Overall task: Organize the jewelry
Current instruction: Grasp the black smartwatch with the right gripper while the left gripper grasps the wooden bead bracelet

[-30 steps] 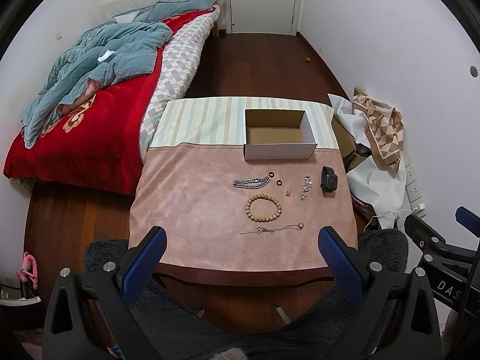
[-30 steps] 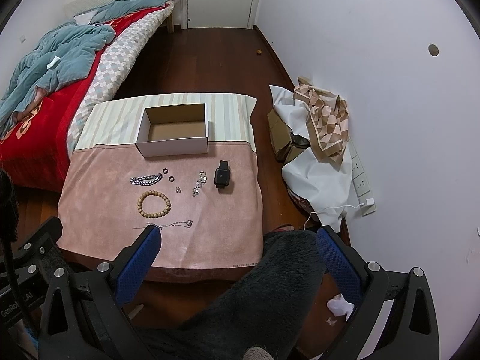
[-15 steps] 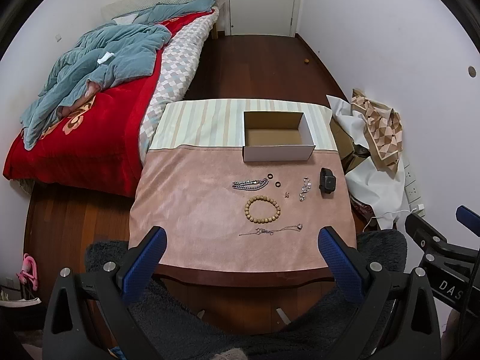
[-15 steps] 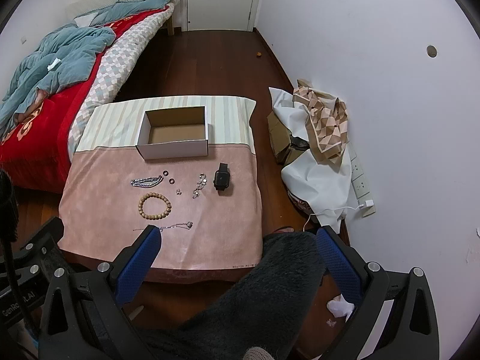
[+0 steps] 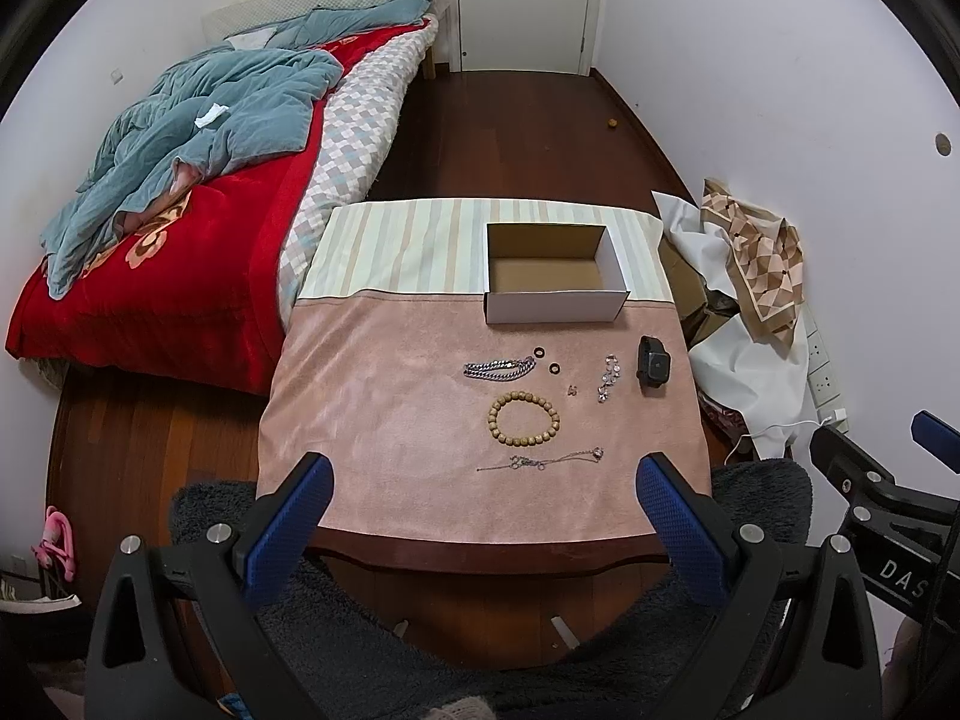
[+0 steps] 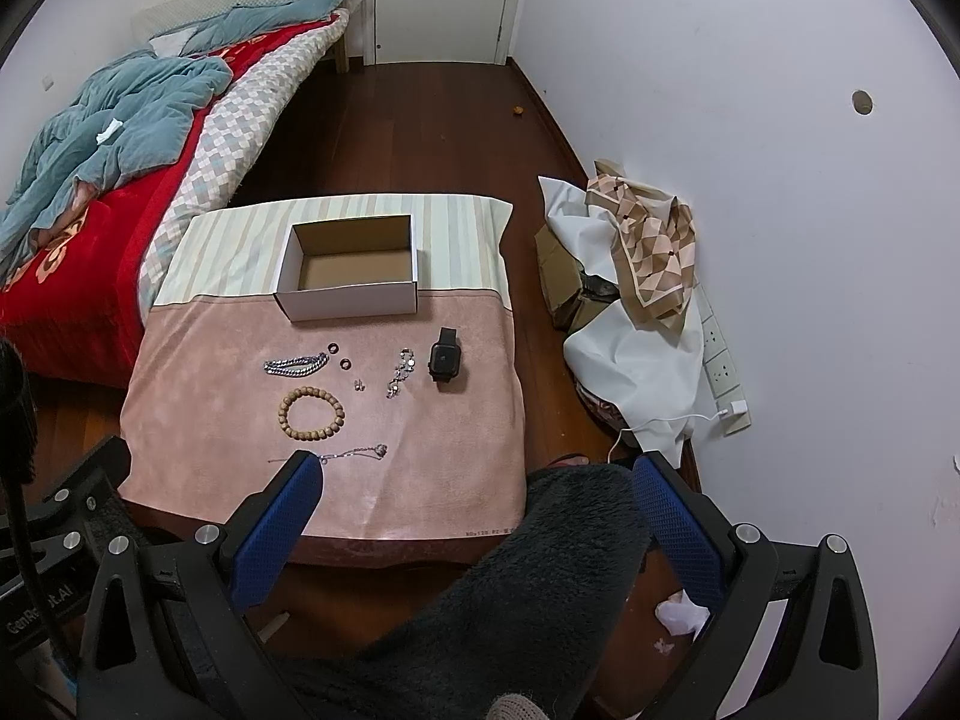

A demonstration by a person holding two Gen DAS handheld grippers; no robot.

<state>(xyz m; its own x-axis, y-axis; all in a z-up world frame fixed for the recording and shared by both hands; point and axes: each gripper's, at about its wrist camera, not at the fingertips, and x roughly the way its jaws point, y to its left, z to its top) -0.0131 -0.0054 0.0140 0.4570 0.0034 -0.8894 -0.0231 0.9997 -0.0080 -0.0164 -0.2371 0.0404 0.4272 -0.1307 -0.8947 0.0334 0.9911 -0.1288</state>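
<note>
Left wrist view: raised and set back from the near table edge, tilted down and forward between the spread fingers of the left gripper (image 5: pixel 483 486); bed off to its left, right gripper (image 5: pixel 888 468) at its right edge. Right wrist view: same height and distance, facing the same way past the right gripper (image 6: pixel 474 492) but offset rightward; shared in both: white box (image 5: pixel 555 285) (image 6: pixel 351 276), pink cloth (image 5: pixel 384 396) (image 6: pixel 228 414), door.

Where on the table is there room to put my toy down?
The pink cloth is bare on its left half, between the table's left edge and the silver chain bracelet. The striped cloth left of the open box is bare too. It is crowded on the right, from the wooden bead bracelet to the black watch.
</note>
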